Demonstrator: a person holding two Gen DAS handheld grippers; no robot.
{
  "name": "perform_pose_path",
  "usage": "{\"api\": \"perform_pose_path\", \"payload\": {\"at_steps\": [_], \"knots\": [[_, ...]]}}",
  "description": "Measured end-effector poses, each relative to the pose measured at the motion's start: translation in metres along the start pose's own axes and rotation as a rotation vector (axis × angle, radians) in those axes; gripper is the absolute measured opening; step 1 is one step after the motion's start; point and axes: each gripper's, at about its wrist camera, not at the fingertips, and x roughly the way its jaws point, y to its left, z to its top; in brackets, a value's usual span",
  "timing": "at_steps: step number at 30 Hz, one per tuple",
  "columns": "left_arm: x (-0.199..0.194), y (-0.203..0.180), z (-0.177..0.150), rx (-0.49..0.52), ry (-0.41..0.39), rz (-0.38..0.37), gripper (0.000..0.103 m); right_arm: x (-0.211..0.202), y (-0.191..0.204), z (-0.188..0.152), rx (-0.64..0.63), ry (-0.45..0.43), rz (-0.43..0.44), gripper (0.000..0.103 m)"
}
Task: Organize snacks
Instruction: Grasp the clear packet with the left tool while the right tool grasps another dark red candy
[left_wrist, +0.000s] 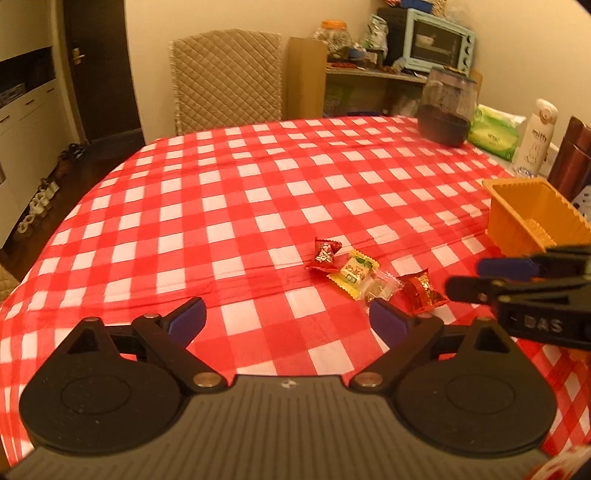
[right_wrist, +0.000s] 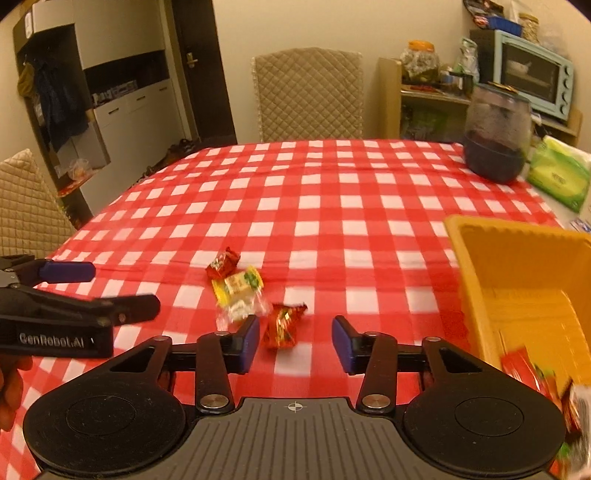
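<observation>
Table: a red-and-white checked tablecloth (left_wrist: 236, 192) covers the whole top; its left edge curves down toward the floor, its far edge runs in front of a quilted chair (left_wrist: 225, 77).
Snacks: four wrapped candies lie in a short row near the front of the table: a red candy (left_wrist: 324, 255), a yellow candy (left_wrist: 354, 273) touching it, a clear-wrapped candy (left_wrist: 378, 290) just beside that, and a red-gold candy (left_wrist: 423, 291) at the right end.
Orange tray (right_wrist: 465, 266): stands right of the candies, apart from them; more wrapped snacks lie in its near corner, blurred.
Left gripper (left_wrist: 286, 319): jaws spread wide, nothing between them; the clear-wrapped candy lies just ahead of its right finger (left_wrist: 388, 319).
Right gripper (right_wrist: 293, 341): jaws partly open, holding nothing; the red-gold candy lies on the cloth between the fingertips, nearer the left finger (right_wrist: 247, 343), and no pad presses on it.
Open room: the cloth is bare from the candies to the far edge and out to the left edge.
Far right corner: a dark jar (left_wrist: 445, 110), a green tissue pack (left_wrist: 493, 134) and a white bottle (left_wrist: 535, 136) crowd together, well apart from the candies.
Gripper spacing: the two tools sit side by side, the candy row between them.
</observation>
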Motion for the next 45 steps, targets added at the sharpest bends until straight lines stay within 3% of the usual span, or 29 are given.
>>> {"api": "perform_pose_path", "payload": {"at_steps": [4,11,14,21,28,30,37,40,42,45], "knots": [[0.009,-0.003,0.000,0.049,0.030,0.001,0.090,0.025,0.002,0.004,-0.012,0.029,0.008,0.032],[0.011,0.000,-0.001,0.045,0.022,-0.026,0.087,0.051,0.005,0.002,-0.034,0.087,-0.005,0.031],[0.011,-0.003,-0.001,0.047,0.012,-0.058,0.085,0.053,0.005,0.000,-0.038,0.102,0.000,0.025],[0.019,-0.021,-0.001,0.106,-0.023,-0.133,0.075,0.039,-0.004,0.003,-0.013,0.086,-0.008,0.023],[0.042,-0.045,-0.002,0.230,-0.034,-0.183,0.050,0.017,-0.030,0.009,0.073,0.050,-0.048,0.023],[0.049,-0.049,-0.003,0.243,-0.029,-0.189,0.038,0.014,-0.034,0.010,0.085,0.043,-0.057,0.023],[0.062,-0.055,-0.004,0.273,-0.036,-0.202,0.036,0.013,-0.037,0.013,0.105,0.038,-0.056,0.023],[0.063,-0.057,-0.004,0.269,-0.030,-0.199,0.030,0.014,-0.035,0.013,0.105,0.040,-0.050,0.023],[0.062,-0.058,-0.005,0.267,-0.020,-0.206,0.020,0.014,-0.034,0.013,0.104,0.040,-0.049,0.023],[0.057,-0.064,-0.005,0.272,0.004,-0.197,0.020,0.015,-0.035,0.013,0.106,0.039,-0.049,0.023]]}}
